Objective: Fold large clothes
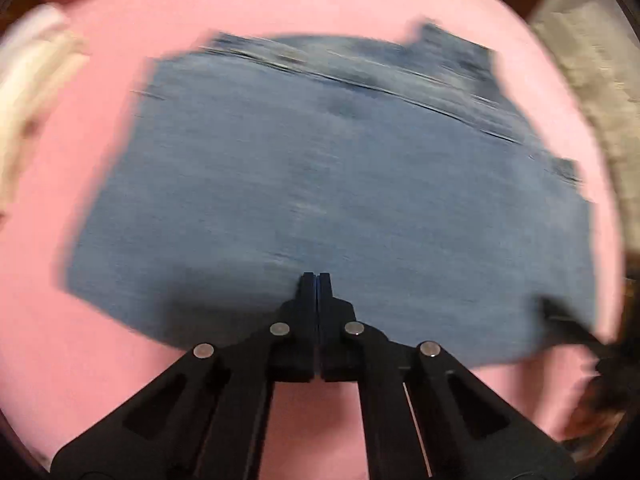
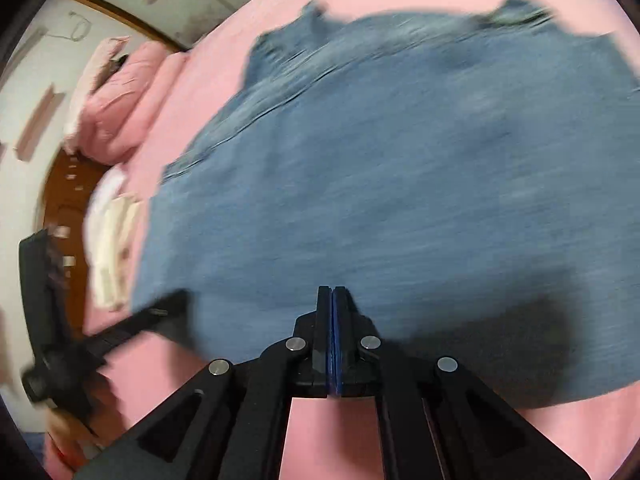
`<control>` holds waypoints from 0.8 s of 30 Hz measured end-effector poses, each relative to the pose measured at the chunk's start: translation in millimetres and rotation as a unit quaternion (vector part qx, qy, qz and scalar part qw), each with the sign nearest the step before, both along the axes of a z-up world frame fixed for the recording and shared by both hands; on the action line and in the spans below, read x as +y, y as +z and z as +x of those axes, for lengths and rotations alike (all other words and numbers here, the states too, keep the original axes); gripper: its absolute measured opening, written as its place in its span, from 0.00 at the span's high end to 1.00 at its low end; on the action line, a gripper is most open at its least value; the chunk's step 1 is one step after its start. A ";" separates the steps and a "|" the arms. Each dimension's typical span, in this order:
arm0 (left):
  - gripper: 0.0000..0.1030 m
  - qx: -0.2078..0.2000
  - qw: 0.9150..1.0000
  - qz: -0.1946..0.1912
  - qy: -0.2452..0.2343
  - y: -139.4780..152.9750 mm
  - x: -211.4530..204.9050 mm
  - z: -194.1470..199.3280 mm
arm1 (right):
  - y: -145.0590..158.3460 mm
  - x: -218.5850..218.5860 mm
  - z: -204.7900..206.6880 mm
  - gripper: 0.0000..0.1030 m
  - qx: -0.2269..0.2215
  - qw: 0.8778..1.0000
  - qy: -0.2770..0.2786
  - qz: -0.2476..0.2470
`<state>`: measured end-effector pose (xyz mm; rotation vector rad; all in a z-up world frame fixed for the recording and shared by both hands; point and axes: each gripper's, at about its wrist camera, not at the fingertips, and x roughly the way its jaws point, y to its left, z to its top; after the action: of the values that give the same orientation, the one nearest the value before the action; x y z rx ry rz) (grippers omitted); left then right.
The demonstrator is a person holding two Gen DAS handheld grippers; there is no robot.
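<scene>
Folded jeans point(image 1: 320, 184) flat on pink bedsheet point(image 1: 60, 360), long axis across frame, waistband at far edge. Left gripper point(image 1: 317, 280) fingers pressed together over near edge; right gripper point(image 2: 333, 292) likewise; whether cloth pinched, unclear.

Both views are taken from close above the blue denim garment point(image 1: 320, 184) point(image 2: 400, 184), angled steeply downward; the garment is shared by both.
</scene>
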<state>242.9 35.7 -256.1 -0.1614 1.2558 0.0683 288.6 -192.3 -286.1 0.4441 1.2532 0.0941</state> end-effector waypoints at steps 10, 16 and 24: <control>0.99 0.001 0.993 0.077 0.085 -14.4 100.1 -15.3 | 20.9 -118.8 -57.5 1.00 0.014 0.989 -0.092 -0.117; 0.99 -0.062 0.994 -0.086 0.037 18.3 40.6 -51.5 | 45.2 -55.2 -69.5 1.00 -0.071 0.992 -0.076 -0.069; 0.99 -0.047 0.983 -0.177 -0.021 0.2 -60.7 -51.4 | 1.6 17.3 -75.7 1.00 -0.052 0.991 -0.068 0.106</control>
<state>191.5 -25.0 -255.9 -0.4412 1.1676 -0.1995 212.9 -175.0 -284.5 0.6992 1.1108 0.1333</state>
